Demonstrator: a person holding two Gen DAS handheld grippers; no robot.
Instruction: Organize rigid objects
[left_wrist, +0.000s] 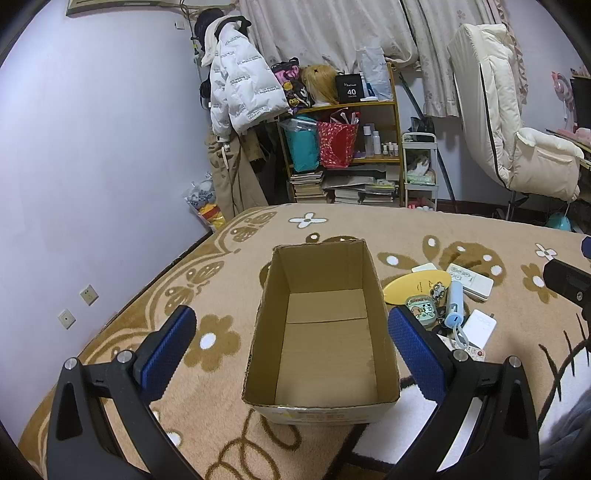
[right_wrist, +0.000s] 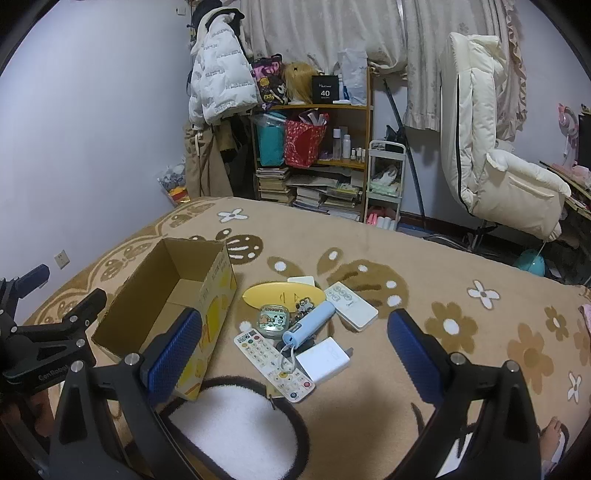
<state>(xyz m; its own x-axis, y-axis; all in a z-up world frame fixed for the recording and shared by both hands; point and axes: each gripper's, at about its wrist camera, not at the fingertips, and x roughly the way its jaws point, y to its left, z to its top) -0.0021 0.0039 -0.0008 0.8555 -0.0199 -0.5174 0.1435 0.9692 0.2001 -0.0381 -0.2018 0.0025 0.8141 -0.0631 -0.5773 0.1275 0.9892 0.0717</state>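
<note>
A lived-in bedroom of a home: a bed covered by a tan fleece blanket with brown and white flowers (right_wrist: 461, 266), pale patterned curtains (left_wrist: 332, 33) along the far wall, a white quilted jacket (left_wrist: 240, 88) hanging beside a yellow-framed open shelf unit (right_wrist: 314, 155) holding bags, bottles and stacked books, and a cream padded chair (right_wrist: 491, 162).

Cardboard box (left_wrist: 321, 332) open-topped, interior bare; clutter pile (right_wrist: 295, 325) crowds its right side.
</note>
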